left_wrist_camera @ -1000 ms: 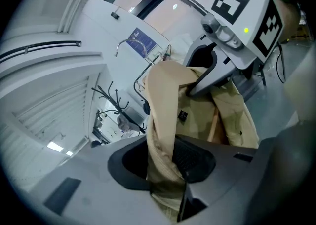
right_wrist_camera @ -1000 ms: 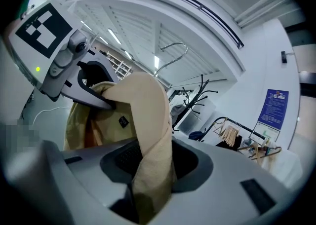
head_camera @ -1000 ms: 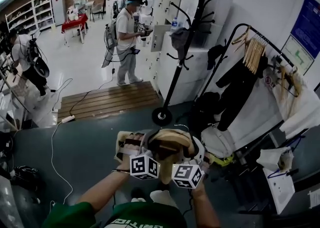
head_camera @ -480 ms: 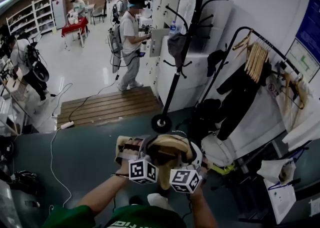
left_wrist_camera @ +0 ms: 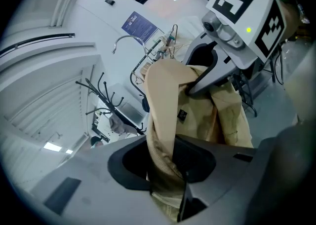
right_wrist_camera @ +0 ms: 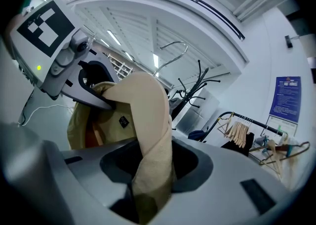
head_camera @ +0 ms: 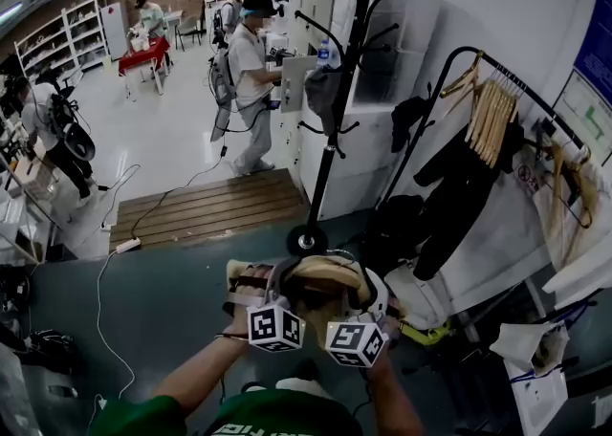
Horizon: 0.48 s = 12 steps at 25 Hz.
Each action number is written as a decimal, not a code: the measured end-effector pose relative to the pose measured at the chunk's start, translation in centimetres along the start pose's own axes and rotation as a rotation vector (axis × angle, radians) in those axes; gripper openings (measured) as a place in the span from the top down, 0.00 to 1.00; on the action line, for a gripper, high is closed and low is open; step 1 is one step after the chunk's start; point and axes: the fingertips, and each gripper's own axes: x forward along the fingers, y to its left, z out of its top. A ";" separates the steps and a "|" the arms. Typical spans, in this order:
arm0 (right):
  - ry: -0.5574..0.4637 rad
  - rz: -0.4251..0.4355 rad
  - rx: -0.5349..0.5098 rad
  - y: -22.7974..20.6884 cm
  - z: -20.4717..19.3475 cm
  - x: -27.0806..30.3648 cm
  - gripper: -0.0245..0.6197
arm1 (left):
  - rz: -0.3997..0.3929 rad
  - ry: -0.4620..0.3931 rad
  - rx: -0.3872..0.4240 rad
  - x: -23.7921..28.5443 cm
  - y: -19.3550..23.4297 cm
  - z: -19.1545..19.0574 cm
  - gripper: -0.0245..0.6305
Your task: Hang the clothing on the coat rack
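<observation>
Jacket [head_camera: 323,283], beige and bunched up, hangs between my two claws. My left claw [left_wrist_camera: 168,174] is clamped on a thick twisted fold of it and my right claw [right_wrist_camera: 150,169] on another fold, with the jaws of each held partly apart by the cloth and the two claws close side by side. Ahead of both claws and well apart from them stands the black coat rack [head_camera: 330,138], and a clothes rail [head_camera: 449,56] with wooden hangers [head_camera: 490,111] stands off beyond my right claw.
</observation>
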 end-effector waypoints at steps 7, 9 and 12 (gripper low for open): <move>-0.022 0.003 -0.009 -3.5 -1.8 2.2 0.72 | 0.022 0.015 -0.006 3.6 0.0 2.4 0.79; -0.023 0.006 -0.007 -4.2 -2.4 2.6 0.72 | 0.021 0.021 -0.010 4.4 -0.3 2.8 0.79; -0.025 0.010 -0.005 -5.0 -2.9 3.2 0.72 | 0.019 0.027 -0.010 5.4 -0.4 3.4 0.79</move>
